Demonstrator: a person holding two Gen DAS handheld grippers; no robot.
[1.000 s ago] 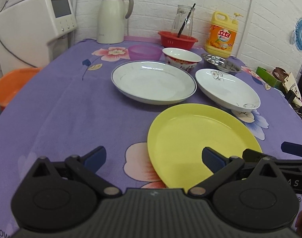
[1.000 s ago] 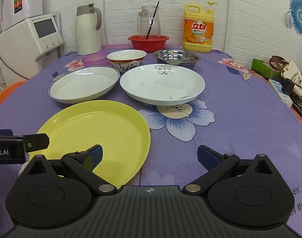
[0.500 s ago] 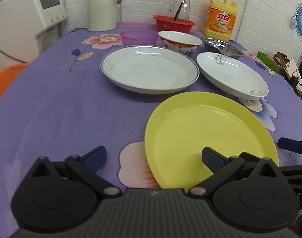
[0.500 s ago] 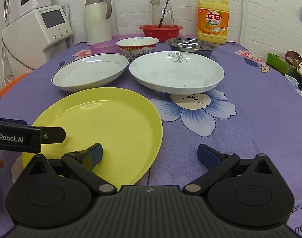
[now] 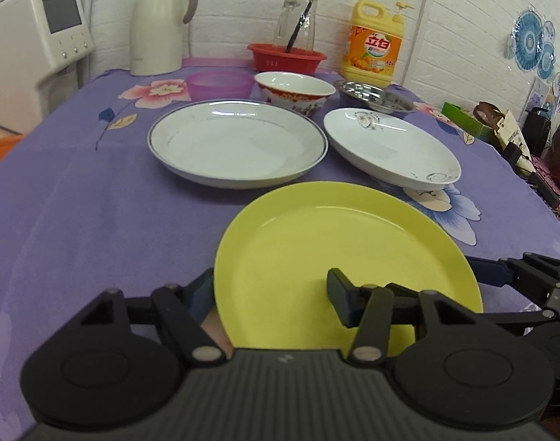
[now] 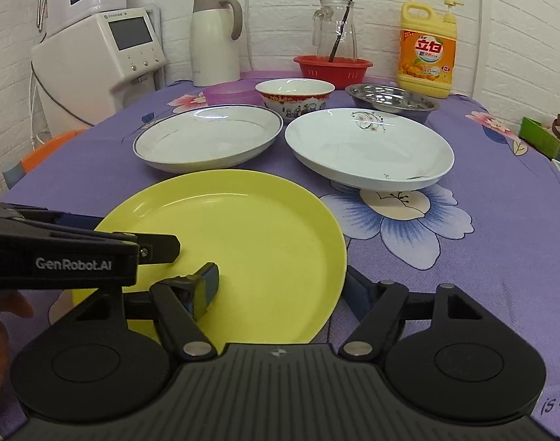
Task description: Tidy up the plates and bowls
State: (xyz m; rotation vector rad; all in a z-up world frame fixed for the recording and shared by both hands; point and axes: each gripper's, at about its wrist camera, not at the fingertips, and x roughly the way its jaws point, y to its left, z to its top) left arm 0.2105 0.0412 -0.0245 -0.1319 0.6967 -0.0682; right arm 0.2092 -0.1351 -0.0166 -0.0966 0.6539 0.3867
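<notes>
Both our grippers have closed in on the round yellow plastic plate point(image 5: 338, 253) since a moment ago, each now straddling its near rim. Through the left wrist camera, we see our left gripper point(image 5: 272, 294) with fingers apart, one pad under the plate's left edge and the other over its inner surface, not yet clamped; the plate lies on the purple floral tablecloth point(image 5: 78, 191), just in front of the white blue-rimmed deep plate point(image 5: 237, 143) and the white flower-printed deep plate point(image 5: 390, 150). Behind them stand the red-patterned ceramic bowl point(image 5: 294, 90), the translucent purple bowl point(image 5: 219, 84) and the steel bowl point(image 5: 371, 93). Through the right wrist camera, our right gripper point(image 6: 283, 286) also stands spread, left pad above the plate point(image 6: 243, 242), right pad beside its right edge; our left gripper point(image 6: 81, 253) reaches in from the left.
</notes>
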